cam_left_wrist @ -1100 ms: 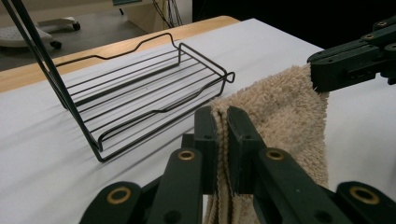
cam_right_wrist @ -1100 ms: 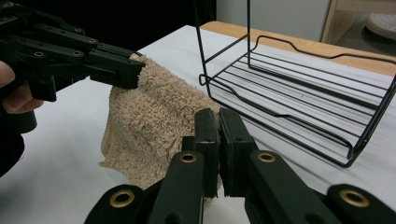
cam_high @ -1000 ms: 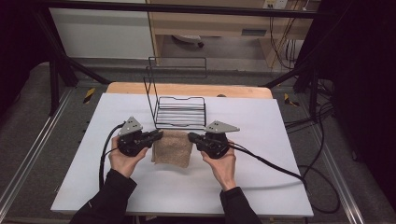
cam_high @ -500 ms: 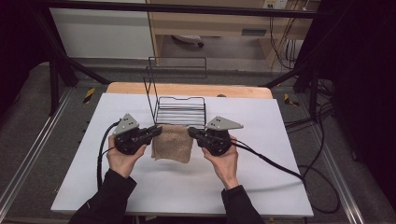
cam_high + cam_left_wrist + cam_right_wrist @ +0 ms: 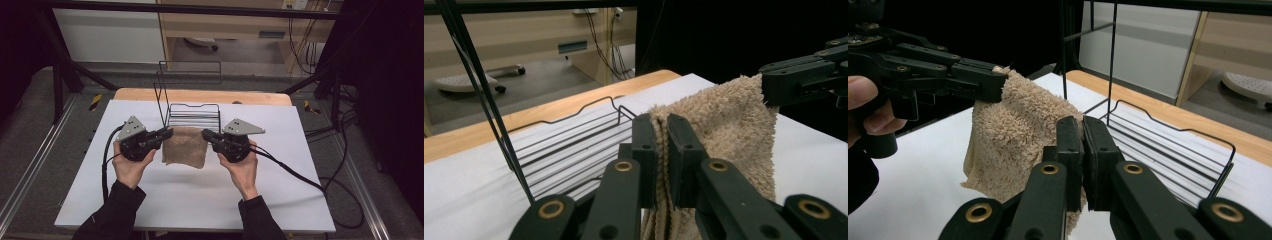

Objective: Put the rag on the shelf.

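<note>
Tan towel [image 5: 184, 146] hanging between the two grippers above the white table [image 5: 200, 200], left gripper [image 5: 167, 134] clamped on its left top corner, right gripper [image 5: 206, 135] clamped on its right, wire rack [image 5: 194, 112] just behind

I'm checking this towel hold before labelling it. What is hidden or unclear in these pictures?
- The towel's lower edge: left gripper view, cut by the frame bottom behind the jaws.
- How much towel sits inside the right gripper: right gripper view, covered by its closed jaws.
- The wire rack's base: high view, too small to count bars.
- Left gripper grip depth: likewise covered.
</note>
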The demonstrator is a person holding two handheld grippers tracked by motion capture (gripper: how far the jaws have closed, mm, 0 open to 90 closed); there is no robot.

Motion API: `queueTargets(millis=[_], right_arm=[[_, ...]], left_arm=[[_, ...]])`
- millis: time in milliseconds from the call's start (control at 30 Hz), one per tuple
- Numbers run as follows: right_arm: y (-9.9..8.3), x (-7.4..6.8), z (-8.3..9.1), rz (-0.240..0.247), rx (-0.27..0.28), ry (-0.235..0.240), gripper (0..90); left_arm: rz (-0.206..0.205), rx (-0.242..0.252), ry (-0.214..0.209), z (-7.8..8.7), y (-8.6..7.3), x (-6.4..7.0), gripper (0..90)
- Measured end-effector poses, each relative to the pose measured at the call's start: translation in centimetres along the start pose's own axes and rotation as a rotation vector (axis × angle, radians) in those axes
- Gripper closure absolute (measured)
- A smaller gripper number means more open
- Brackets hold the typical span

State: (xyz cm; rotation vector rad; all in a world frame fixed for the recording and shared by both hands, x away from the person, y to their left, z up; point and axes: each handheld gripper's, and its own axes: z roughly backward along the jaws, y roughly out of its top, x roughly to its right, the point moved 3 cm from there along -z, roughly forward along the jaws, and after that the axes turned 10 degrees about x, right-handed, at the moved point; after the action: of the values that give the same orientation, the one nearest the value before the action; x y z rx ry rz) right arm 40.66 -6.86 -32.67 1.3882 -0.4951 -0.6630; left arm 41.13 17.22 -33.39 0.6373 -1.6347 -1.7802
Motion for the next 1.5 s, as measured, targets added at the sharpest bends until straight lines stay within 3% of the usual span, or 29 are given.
queueTargets(millis=[733,1500], right_arm=[[3.9,0.7,0.4,0.048,0.083,-0.04,87.3],[9.2,1.4,0.2,0.106,0.162,-0.077,87.3]], left_arm=[[-0.01,0.094,0.016,-0.8,3.6,0.2,83.5],[-0.043,0.177,0.046,-1.4,8.7,0.0,83.5]])
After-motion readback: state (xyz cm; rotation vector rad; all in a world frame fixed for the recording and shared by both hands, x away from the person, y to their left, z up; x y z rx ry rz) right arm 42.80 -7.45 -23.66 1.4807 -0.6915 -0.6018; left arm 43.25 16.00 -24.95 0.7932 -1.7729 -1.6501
